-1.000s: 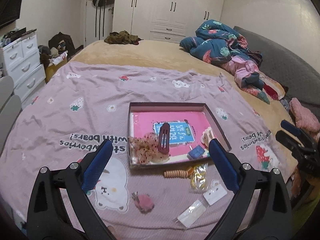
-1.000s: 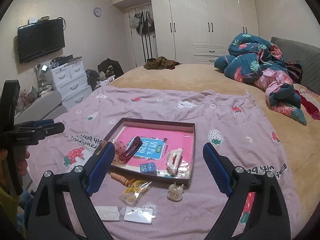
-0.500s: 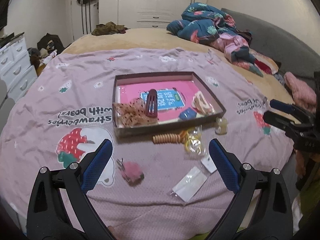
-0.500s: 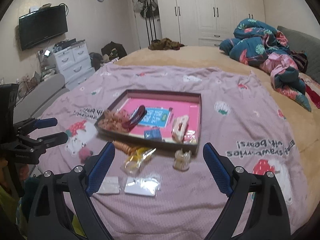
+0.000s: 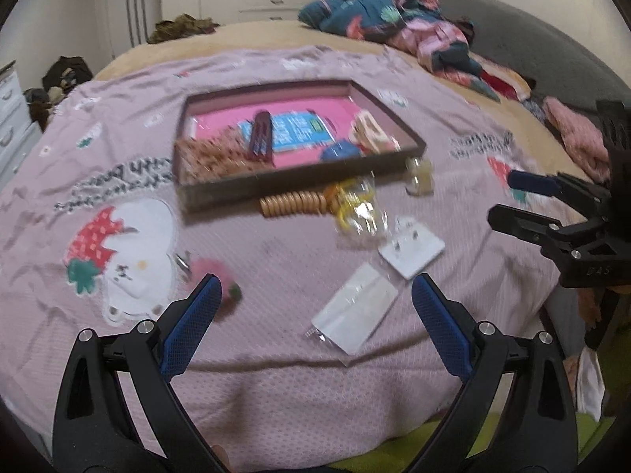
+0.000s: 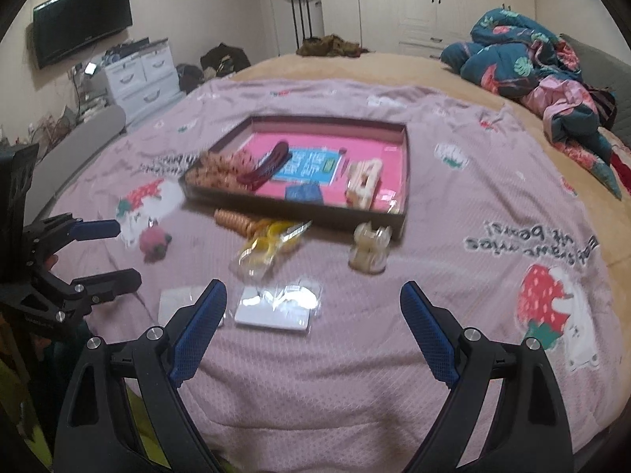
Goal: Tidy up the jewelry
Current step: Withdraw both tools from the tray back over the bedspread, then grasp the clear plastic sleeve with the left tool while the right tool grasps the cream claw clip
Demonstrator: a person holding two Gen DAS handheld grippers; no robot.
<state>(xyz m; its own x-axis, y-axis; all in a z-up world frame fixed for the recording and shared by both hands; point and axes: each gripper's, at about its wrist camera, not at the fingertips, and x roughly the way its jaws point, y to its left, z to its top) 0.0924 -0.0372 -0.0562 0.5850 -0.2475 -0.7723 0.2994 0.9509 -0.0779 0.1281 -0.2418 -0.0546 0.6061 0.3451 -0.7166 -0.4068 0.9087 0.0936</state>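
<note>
A shallow brown box with a pink floor lies on the bed and holds a dotted scrunchie, a dark red hair clip and a cream claw clip. In front of it lie an orange spiral tie, a clear bag of yellow pieces, a clear claw clip, two white cards in plastic and a pink plush clip. My left gripper hangs open over the cards. My right gripper is open and empty, to their right.
A lilac blanket printed with strawberries and bears covers the near part of the bed. Bunched quilts lie at the far right. White drawers and a wall television stand to the left. The bed's front edge is just below both grippers.
Both grippers have come down toward the bed, so the box and loose items look larger and nearer. Both stay open; nothing on the bed has moved.
</note>
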